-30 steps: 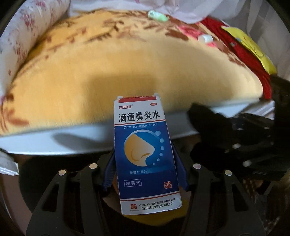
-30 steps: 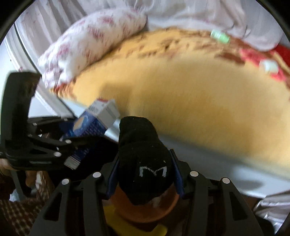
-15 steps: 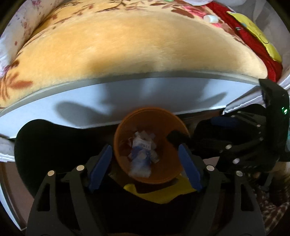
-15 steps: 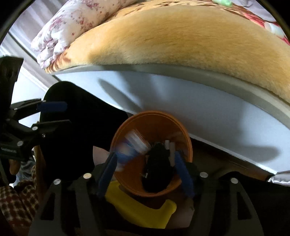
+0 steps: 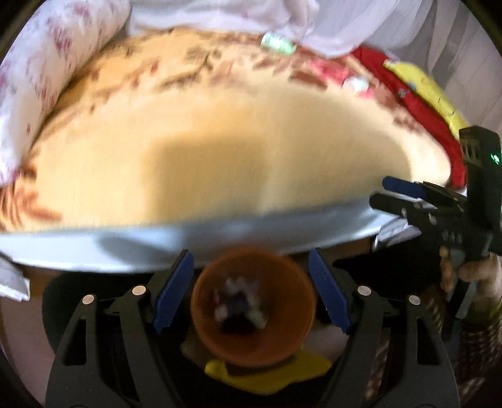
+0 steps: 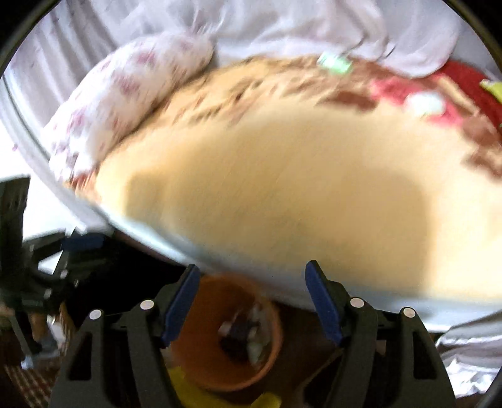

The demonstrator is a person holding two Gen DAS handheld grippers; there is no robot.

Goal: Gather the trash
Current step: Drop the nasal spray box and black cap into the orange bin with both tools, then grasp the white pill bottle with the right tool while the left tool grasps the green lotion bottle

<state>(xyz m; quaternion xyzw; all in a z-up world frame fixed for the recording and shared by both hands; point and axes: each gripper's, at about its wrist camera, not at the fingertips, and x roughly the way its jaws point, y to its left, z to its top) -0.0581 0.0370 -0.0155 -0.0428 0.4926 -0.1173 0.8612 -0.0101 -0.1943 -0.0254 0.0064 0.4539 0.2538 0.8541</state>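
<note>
**Inspector A:** Surroundings first. What lies around the work area?

**Inspector B:** A bed fills the upper part of both wrist views. It carries an orange plush blanket (image 5: 219,150) with a brown floral border; a white pillow with pink flowers (image 5: 47,78) lies at its left end, white cloth (image 5: 238,18) is bunched behind, and a red cloth (image 5: 417,103) with a yellow item (image 5: 429,91) on it lies at the right. A pale bed frame edge (image 5: 188,241) runs below the blanket. Two small pale objects, one greenish (image 5: 277,42) and one whitish (image 5: 356,84), rest on the blanket; both are too blurred to identify.

**Inspector A:** Any obstruction?

**Inspector B:** The frame edge overhangs close to the far rim of the bin in both views. Nothing lies between either pair of fingers.

**Inspector A:** Containers?

**Inspector B:** One orange waste bin (image 5: 252,301) on the floor beside the bed, upright, mouth open. Inside: crumpled white scraps and a dark item (image 5: 238,314), blurred. A yellow object (image 5: 266,376) lies at its near base.

**Inspector A:** Grippers?

**Inspector B:** Left gripper (image 5: 252,288): jaws spread wide, empty, above the bin. Right gripper (image 6: 252,307): jaws opening, empty, bin (image 6: 229,339) below and slightly left. In the left view the right gripper sits at the right edge, held by a hand (image 5: 480,273).
</note>
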